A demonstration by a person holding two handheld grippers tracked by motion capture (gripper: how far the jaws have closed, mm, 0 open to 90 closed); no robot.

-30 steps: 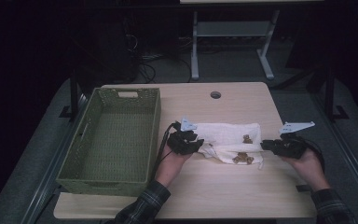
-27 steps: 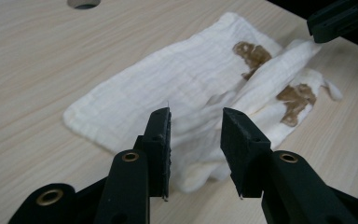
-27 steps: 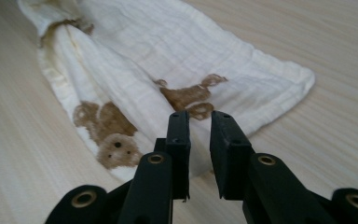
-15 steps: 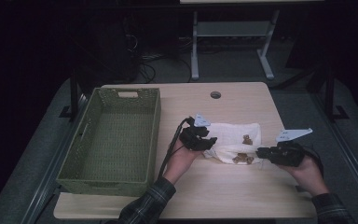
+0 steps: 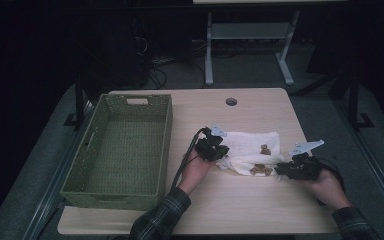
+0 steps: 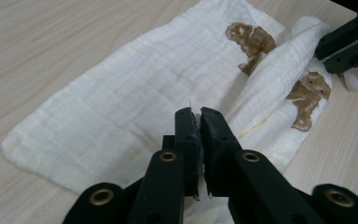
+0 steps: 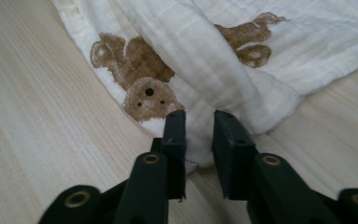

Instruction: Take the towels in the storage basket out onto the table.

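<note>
A: Where does the cloth (image 5: 252, 152) lie right now?

B: On the table (image 5: 245, 200), in its right half, between the two hands and well apart from the green basket (image 5: 117, 150) by the left edge. It is a pale muslin cloth with brown bear prints, partly folded, and its near edge is bunched into a soft roll.

A: What are the fingers doing?

B: The left gripper (image 6: 198, 123) has just been closing, and its fingers (image 6: 186, 135) are now clenched on a pinch of fabric at the cloth's left end; the left gripper view shows white cloth squeezed between the pads. The right gripper (image 7: 199, 135) sits at the cloth's right end, fingers (image 7: 228, 140) narrowly apart with an edge of cloth between them. I judge that a grip on the hem, though the gap leaves some doubt.

A: So the step in hand is a fold?

B: It looks so to me: both ends taken, ready to lift and lay over.

A: How should it be done well?

B: Make sure that each pinch catches the same layers. Raise both ends together and level, keep the fabric lightly taut between the hands so the roll opens out, then carry it toward the table's far edge and lay the edges flush before releasing.

A: What could spoil it?

B: A thin pinch slipping out, or one hand leading, which would skew the fold.
</note>
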